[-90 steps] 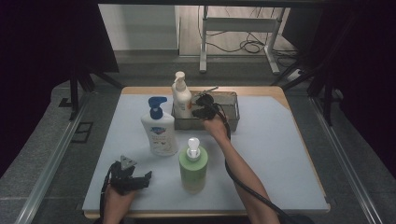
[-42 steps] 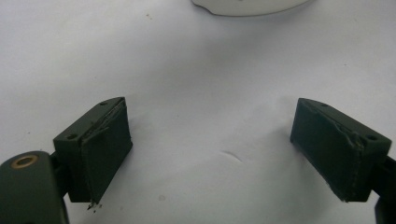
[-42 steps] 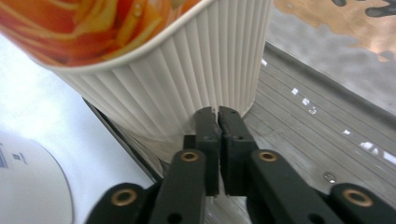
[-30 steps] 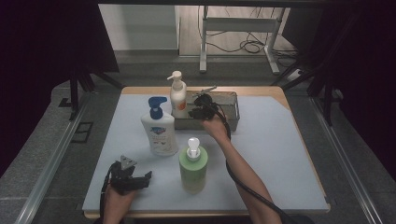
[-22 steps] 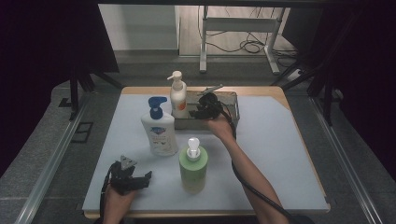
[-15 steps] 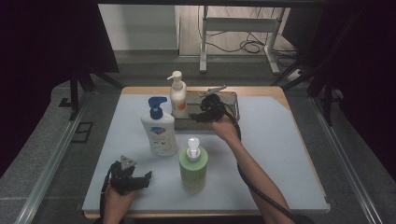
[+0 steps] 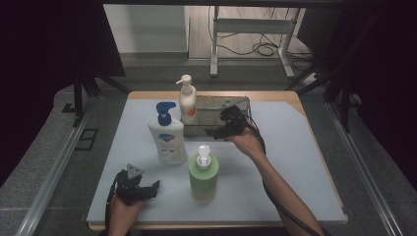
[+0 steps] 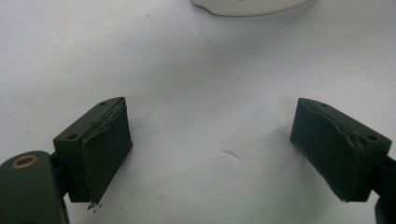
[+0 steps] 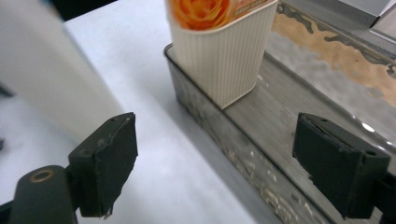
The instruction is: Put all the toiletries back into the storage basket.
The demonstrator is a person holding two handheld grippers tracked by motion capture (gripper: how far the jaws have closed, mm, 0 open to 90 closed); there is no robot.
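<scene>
1. Now the right gripper [image 7: 216, 132] hangs over the near wall of the metal tray [image 7: 223, 129] at about twelve o'clock on the surface [image 7: 295, 162]; its jaws have just been opening and stand wide, with nothing between them.
2. In the right gripper view, the cream pump bottle [image 9: 223, 51] with the orange rose label stands upright in the tray's [image 9: 243, 149] corner, toward twelve o'clock from the jaws and apart from both pads.
3. From above, that cream bottle [image 7: 187, 101] sits at the tray's left end, at roughly eleven o'clock from the right gripper.
4. The white bottle with the blue pump [image 7: 167, 135] stands on the surface just outside the tray, at about nine o'clock from the right gripper.
5. The green bottle [image 7: 203, 172] with a white cap stands nearer the person, at six o'clock from the tray.
6. The left gripper [image 7: 147, 189] rests low at about seven o'clock on the surface, jaws spread wide and empty over bare surface [image 8: 196, 93] in the left gripper view.
</scene>
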